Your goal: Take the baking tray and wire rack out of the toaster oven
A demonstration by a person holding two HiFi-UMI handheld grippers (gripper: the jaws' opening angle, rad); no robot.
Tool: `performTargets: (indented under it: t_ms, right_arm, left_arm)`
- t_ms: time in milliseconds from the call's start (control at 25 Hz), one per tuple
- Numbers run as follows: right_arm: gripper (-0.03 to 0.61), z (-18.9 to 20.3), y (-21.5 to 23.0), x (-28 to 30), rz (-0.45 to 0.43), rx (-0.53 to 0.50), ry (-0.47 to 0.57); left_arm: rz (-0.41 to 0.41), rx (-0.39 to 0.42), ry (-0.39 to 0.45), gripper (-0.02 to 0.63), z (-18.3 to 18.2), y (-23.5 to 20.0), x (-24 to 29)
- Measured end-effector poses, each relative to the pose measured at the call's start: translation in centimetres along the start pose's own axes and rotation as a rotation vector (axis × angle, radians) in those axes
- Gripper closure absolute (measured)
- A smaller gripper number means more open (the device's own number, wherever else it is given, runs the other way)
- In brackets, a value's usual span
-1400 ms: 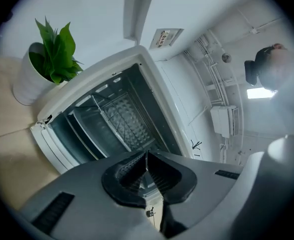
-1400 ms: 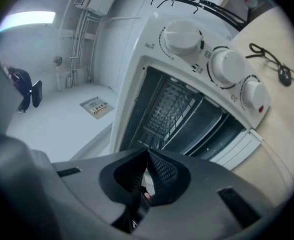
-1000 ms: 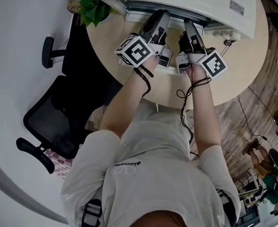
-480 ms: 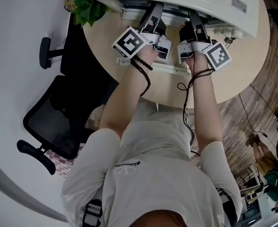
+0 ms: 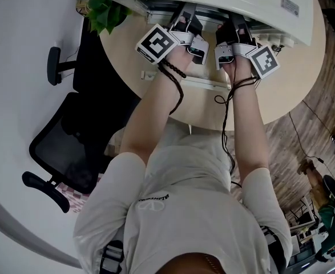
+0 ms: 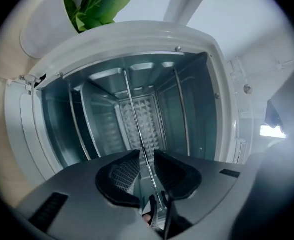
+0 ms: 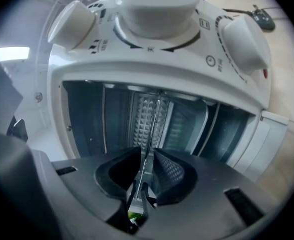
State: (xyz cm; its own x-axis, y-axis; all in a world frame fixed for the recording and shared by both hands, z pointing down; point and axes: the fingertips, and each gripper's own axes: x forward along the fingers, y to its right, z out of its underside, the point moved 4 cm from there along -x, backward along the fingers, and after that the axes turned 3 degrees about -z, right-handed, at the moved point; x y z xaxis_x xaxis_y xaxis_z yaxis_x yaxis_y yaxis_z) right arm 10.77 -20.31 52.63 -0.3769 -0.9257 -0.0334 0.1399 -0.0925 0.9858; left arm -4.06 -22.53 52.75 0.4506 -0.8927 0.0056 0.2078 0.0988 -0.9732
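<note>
Left claw (image 6: 147, 156) closing, right claw (image 7: 147, 154) parted; neither pinches yet. Thin metal edge (image 6: 133, 109) of tray or rack (cannot tell which) runs between both pairs of jaws; the piece sits inside the toaster oven (image 6: 136, 38). Judgement: clench both evenly, then draw straight out, level, to avoid jamming.

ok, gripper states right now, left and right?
Left gripper: jaws closing around a thin metal edge of the tray or rack, not pinching it.
Right gripper: open, that edge between its jaws, gaps both sides.
</note>
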Motion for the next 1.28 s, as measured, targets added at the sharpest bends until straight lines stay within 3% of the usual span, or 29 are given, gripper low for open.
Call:
performTargets:
  t_ms: [240, 320, 360, 560, 800, 1280]
  right_arm:
    - [0.499, 0.1, 0.6, 0.4, 0.006, 0.004, 0.003]
    - [0.532, 0.0, 0.2, 0.5, -0.008, -0.003, 0.008]
    - [0.557, 0.0, 0.1, 0.6, -0.013, -0.006, 0.011]
    - [0.561, 0.1, 0.0, 0.5, -0.033, 0.004, 0.017]
    - [0.565, 0.7, -0.1, -0.3, -0.042, 0.031, 0.028]
    - [0.566, 2.5, -0.5, -3.7, -0.018, 0.050, 0.019]
  left_arm:
    - [0.012, 0.002, -0.013, 0.577, 0.1, -0.1, 0.4]
    - [0.038, -0.014, -0.007, 0.589, 0.1, 0.0, 0.5]
    - [0.049, -0.022, -0.003, 0.591, 0.1, 0.0, 0.5]
    - [0.074, -0.033, -0.001, 0.597, 0.0, -0.3, 0.4]
    - [0.083, -0.117, 0.016, 0.601, 0.5, 0.1, -0.6]
    - [0.073, -0.137, 0.022, 0.603, 1.8, 0.4, -4.3]
